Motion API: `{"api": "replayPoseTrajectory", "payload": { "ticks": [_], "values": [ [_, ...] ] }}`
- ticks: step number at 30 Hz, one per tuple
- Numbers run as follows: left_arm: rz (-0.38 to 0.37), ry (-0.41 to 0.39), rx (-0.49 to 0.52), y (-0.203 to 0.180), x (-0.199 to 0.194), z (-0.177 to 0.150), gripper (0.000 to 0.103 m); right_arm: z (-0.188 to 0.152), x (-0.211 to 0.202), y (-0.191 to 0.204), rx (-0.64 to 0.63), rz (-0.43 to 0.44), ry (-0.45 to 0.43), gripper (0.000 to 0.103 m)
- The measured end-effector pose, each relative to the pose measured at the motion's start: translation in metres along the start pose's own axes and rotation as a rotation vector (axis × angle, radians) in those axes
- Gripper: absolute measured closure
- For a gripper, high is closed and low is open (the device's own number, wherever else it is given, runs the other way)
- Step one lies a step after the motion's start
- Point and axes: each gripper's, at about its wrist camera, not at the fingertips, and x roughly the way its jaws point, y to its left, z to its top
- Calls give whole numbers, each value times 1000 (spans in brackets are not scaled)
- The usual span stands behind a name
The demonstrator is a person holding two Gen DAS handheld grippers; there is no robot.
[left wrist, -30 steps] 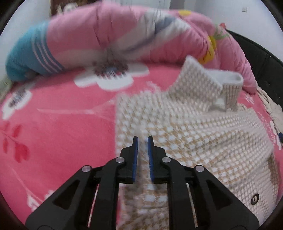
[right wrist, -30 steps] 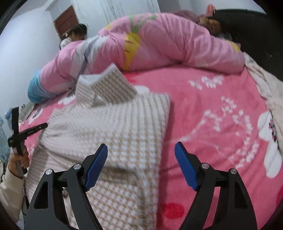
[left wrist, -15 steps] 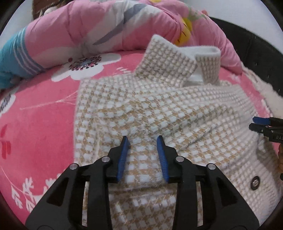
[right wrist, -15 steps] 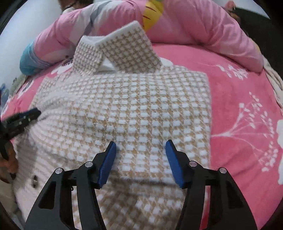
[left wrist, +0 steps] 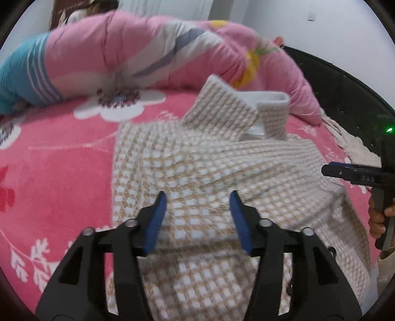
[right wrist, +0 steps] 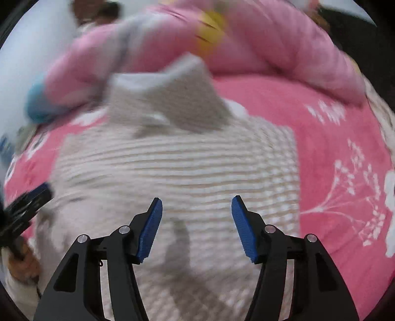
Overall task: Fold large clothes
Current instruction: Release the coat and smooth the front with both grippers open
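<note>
A beige-and-white houndstooth coat [left wrist: 222, 160] lies spread on the pink bed, its collar [left wrist: 222, 108] standing up at the far end. My left gripper [left wrist: 197, 195] hovers over the coat's lower middle. Its jaws are opening, and a folded edge of the fabric lies under them without being pinched. In the blurred right wrist view the same coat [right wrist: 185, 160] fills the middle, and my right gripper [right wrist: 196, 198] is open just above it with nothing held. Each gripper also shows in the other's view: the right gripper [left wrist: 345, 172] at the coat's right edge, the left gripper [right wrist: 32, 197] at its left.
The pink flowered bedsheet [left wrist: 61, 160] surrounds the coat. A rolled pink quilt [left wrist: 123, 54] with a blue end runs along the far side. A cream fringed blanket [left wrist: 350, 140] and a dark bed frame [left wrist: 345, 86] lie to the right. A person [left wrist: 81, 12] is beyond the quilt.
The left jaws went from almost shut to half open, letting go of the fabric. The right jaws narrowed, and that gripper swung in from the coat's right side to over its middle.
</note>
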Motion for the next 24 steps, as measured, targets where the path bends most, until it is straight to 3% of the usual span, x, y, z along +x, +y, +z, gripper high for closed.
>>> {"api": "replayPoseTrajectory", "payload": {
  "ticks": [2,3,5,7,8,10,11,13,19,24],
  "values": [
    [33,46,2,-4,10,-4,44,-6,19,20,-36,15,50,43],
    [76,118,5,-6,26,-9,43,-12,40,25,-39,4,115,40],
    [113,130,30,-11,33,-13,42,-17,55,29,-36,-30,118,38],
    [124,107,29,-16,18,-13,39,-12,33,31,31,-52,117,38],
    [108,93,20,-17,6,-13,29,-15,21,33,42,-39,104,38],
    [101,38,25,-20,-23,-17,24,-30,-16,43,32,10,34,29],
    [118,19,34,-22,-38,-21,23,-42,-29,48,25,-1,12,21],
    [118,13,25,-23,-56,-30,20,-65,-50,57,18,-15,-13,17],
    [121,51,-2,-34,-95,-87,18,-163,-98,50,58,-56,-15,15],
    [175,119,27,-44,-90,-129,15,-211,-88,40,89,-86,28,11]
  ]
}}
